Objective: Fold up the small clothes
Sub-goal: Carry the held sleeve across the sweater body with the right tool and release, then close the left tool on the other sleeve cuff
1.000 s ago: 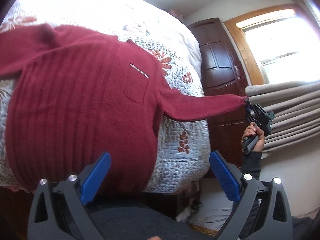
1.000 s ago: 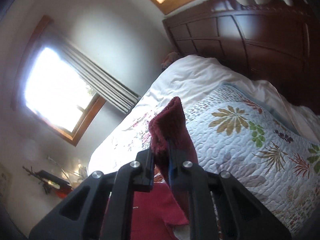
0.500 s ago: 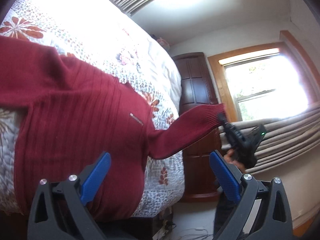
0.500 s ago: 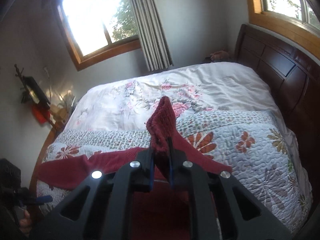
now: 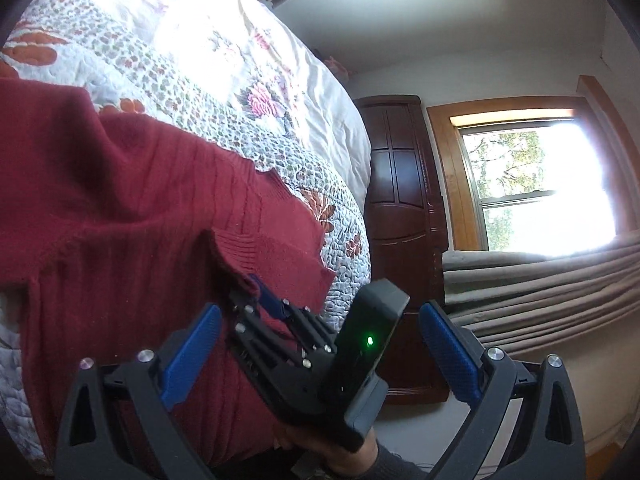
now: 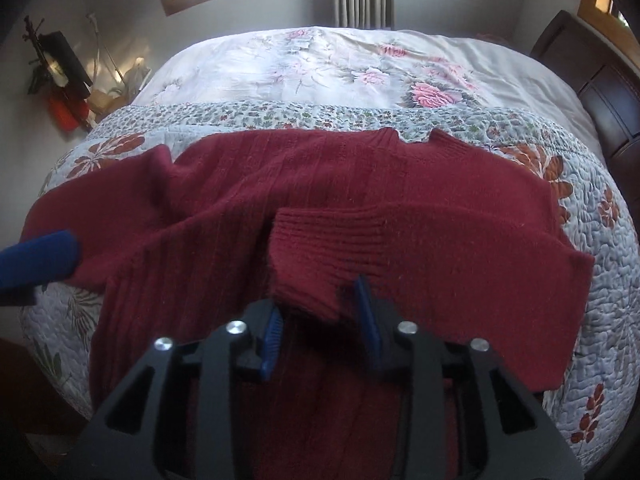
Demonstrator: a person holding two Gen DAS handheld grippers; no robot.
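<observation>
A dark red knit sweater (image 6: 360,184) lies spread on the quilted bed. Its right sleeve is folded across the chest, and the ribbed cuff (image 6: 320,240) rests on the body. My right gripper (image 6: 320,326) is open, with the cuff's lower edge lying loosely between its blue pads (image 6: 272,336). In the left wrist view the right gripper (image 5: 256,296) sits at the cuff (image 5: 248,248) on the sweater (image 5: 120,220). My left gripper (image 5: 320,356) is wide open and empty, just behind the right one. One of its blue fingers (image 6: 36,256) shows by the left sleeve.
The floral quilt (image 6: 600,280) covers the bed, with a dark wooden headboard (image 6: 608,80) at the right. A cluttered bedside stand (image 6: 68,92) is at the far left. A window (image 5: 540,180) with grey curtains (image 5: 540,288) is beyond. A hand (image 5: 340,452) holds the right gripper.
The right gripper carried the sleeve from out at the side, up and over onto the sweater's body, then opened its jaws around the cuff. The left gripper stayed open.
</observation>
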